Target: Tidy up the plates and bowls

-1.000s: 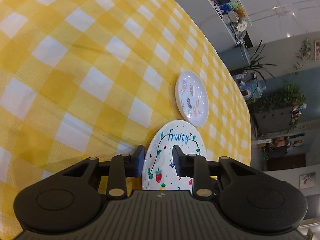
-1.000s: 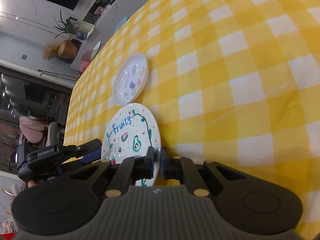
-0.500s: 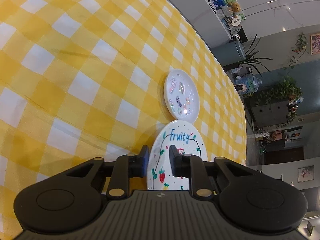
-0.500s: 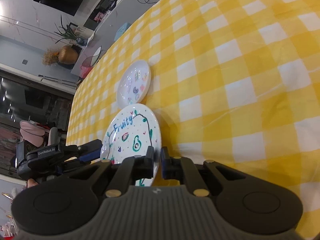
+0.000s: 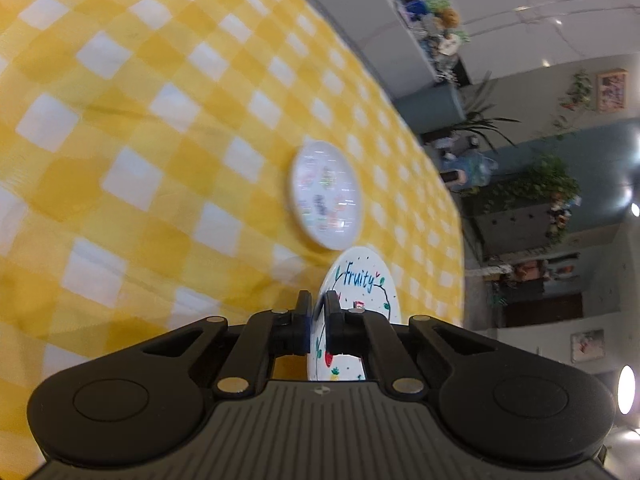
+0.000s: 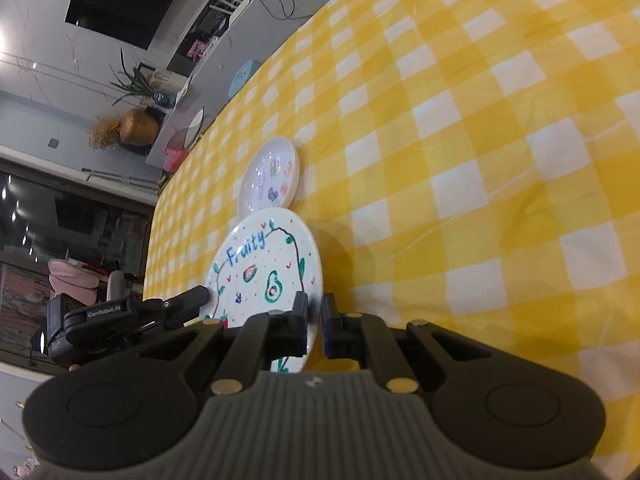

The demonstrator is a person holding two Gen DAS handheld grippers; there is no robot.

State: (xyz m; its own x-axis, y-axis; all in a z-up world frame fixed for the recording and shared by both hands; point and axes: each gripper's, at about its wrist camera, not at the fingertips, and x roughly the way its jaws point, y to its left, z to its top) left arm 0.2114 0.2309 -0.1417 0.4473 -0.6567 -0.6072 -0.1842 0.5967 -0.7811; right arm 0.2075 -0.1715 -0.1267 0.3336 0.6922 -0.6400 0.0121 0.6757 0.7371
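Our left gripper (image 5: 317, 312) and right gripper (image 6: 315, 314) pinching the white "Fruity" plate (image 6: 264, 272) by its rims, blue word, little fruits, smaller picture plate (image 6: 272, 178) just behind.

Table under a yellow-and-white checked cloth (image 5: 132, 184), slightly creased; small round white plate with coloured stickers (image 5: 326, 196) flat on it, toward twelve o'clock; bare checks at nine and three; larger "Fruity" plate not plainly resting.
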